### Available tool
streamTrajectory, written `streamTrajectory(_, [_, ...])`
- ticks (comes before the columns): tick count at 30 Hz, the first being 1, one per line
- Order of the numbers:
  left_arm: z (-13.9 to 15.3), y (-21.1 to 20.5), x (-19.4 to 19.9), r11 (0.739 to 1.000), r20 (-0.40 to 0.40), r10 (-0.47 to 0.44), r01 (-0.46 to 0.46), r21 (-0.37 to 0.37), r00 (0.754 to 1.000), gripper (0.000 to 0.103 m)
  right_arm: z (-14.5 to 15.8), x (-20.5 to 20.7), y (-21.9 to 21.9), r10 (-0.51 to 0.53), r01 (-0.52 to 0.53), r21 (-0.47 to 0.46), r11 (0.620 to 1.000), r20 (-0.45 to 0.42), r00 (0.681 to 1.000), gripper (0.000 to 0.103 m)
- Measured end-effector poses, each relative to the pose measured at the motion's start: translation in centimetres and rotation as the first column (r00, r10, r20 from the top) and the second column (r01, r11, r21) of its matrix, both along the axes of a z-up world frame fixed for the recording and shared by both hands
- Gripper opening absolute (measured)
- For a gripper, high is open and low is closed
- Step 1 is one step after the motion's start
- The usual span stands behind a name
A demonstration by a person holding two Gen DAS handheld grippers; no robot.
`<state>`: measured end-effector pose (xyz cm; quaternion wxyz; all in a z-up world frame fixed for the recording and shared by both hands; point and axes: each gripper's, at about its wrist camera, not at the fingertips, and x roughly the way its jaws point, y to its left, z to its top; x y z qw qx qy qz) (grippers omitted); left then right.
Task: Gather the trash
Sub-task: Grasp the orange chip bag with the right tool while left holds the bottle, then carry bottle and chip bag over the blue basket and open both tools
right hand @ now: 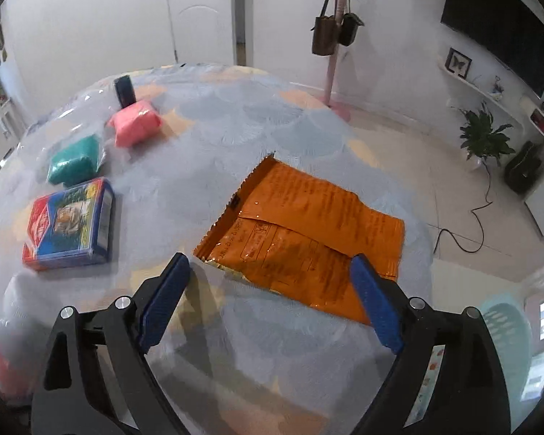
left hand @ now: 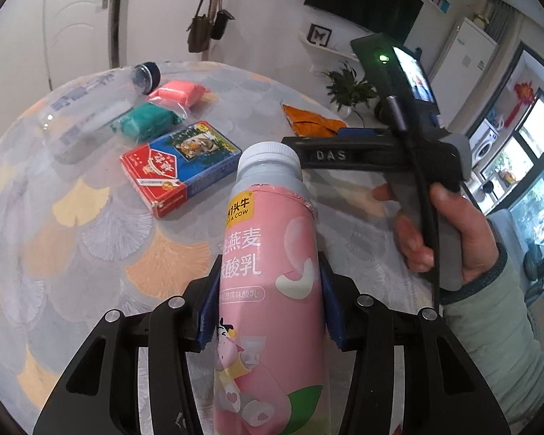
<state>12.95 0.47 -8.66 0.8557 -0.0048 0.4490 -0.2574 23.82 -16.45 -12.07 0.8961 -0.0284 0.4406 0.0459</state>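
A round worktop (right hand: 272, 127) is covered by a soft cloth printed with grey, peach and yellow fan shapes. A pink plastic yoghurt bottle (left hand: 268, 290) with a white screw cap is clamped between the blue ribbed pads of the left tool (left hand: 268, 311), above the cloth. The right tool (right hand: 268, 297) is seen spread wide and empty, just short of a flat, crinkled orange foil wrapper (right hand: 304, 232). Farther left, a glossy red-and-blue box (right hand: 69, 224), green (right hand: 76, 161) and pink (right hand: 136, 125) packets and a clear bottle (left hand: 90, 108) are laid.

walls white | door (right hand: 203, 14) shut | TV (right hand: 497, 25) wall-mounted | floor (right hand: 399, 152) pale
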Motion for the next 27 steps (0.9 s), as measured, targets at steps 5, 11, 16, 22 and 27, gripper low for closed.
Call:
streamTrajectory(5, [0.5, 0.7, -0.8, 1.000, 0.013, 0.005, -0.005, -0.021, 1.000, 0.046, 0.3, 0.2, -1.1, -0.012, 0.011, 0.055, 0.998, 0.018, 1.000, 0.057])
streamTrajectory(11, [1.5, 0.7, -1.3, 0.999, 0.039, 0.007, -0.005, -0.044, 0.999, 0.046, 1.0, -0.2, -1.8, 0.032, -0.037, 0.137, 0.990, 0.039, 0.999, 0.009])
streamTrajectory(16, [3.1, 0.1, -1.5, 0.999, 0.086, 0.000, 0.004, -0.053, 0.996, 0.046, 2.6, -2.1, -2.5, 0.009, -0.027, 0.142, 0.989, 0.123, 0.992, 0.005])
streamTrajectory(22, [5.1, -1.4, -1.0, 0.998, 0.142, -0.017, 0.026, -0.064, 0.990, 0.046, 6.5, -5.9, -4.4, -0.021, -0.018, 0.160, 0.987, 0.238, 0.971, 0.004])
streamTrajectory(27, [7.1, -3.8, -0.2, 0.994, 0.192, -0.055, 0.073, -0.086, 0.980, 0.046, 8.9, -9.3, -7.4, -0.079, 0.013, 0.212, 0.977, 0.306, 0.949, 0.003])
